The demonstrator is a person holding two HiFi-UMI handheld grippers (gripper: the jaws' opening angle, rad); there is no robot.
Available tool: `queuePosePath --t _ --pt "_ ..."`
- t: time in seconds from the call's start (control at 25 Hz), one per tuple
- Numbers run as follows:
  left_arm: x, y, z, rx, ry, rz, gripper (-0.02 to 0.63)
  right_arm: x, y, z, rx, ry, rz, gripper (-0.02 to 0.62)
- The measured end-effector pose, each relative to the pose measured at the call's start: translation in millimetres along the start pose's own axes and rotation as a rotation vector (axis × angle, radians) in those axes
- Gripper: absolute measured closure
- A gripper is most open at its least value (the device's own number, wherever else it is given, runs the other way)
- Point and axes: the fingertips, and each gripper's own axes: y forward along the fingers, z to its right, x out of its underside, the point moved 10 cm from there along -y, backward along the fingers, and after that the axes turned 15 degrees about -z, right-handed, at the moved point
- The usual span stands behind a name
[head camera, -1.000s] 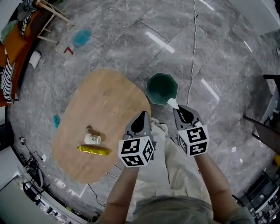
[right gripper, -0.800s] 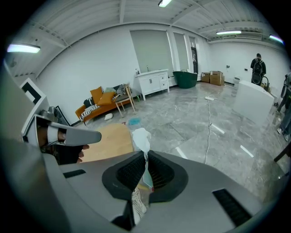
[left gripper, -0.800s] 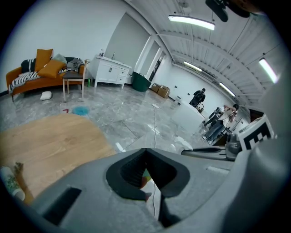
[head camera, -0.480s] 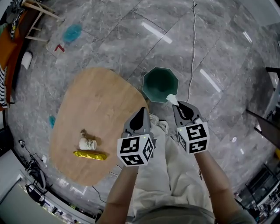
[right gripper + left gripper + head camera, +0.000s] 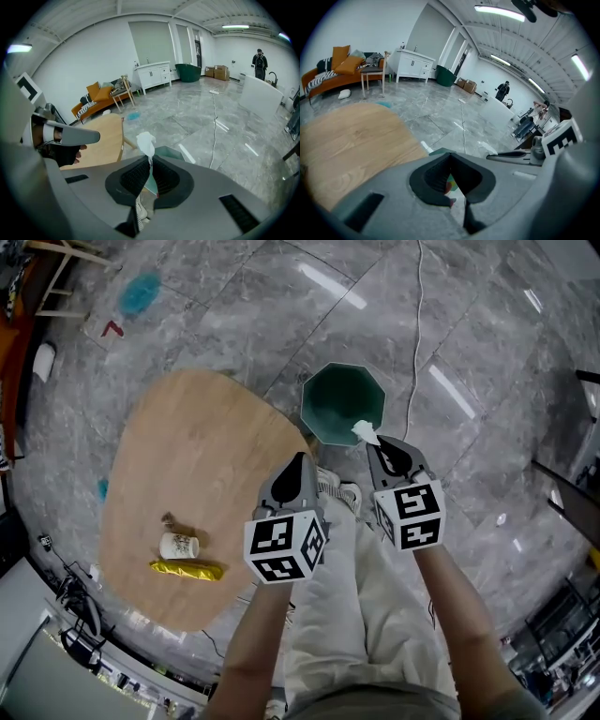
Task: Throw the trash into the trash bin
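Right hand-held gripper (image 5: 373, 446): jaws closed on a white tissue (image 5: 364, 432). Its own view shows the tissue (image 5: 146, 140) pinched between the pads, crumpled end standing above them. Only the head view shows the tissue against the near rim of the green trash bin (image 5: 310, 416) on the floor, just off the worktop's (image 5: 202, 465) far right edge.

Left hand-held gripper (image 5: 300, 460): own view shows its jaw tips met, nothing between (image 5: 451, 157).

Worktop, near left edge, head view only: paper cup (image 5: 178, 546) on its side, yellow wrapper (image 5: 187, 568) beside it.
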Motion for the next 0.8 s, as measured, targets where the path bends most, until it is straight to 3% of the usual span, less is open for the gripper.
queuePosePath --t 0.8 --pt "1.8 36.5 -18.6 -0.003 -0.009 -0.033 0.597 10.6 56.6 11.1 0.012 0.033 -0.077 0.574"
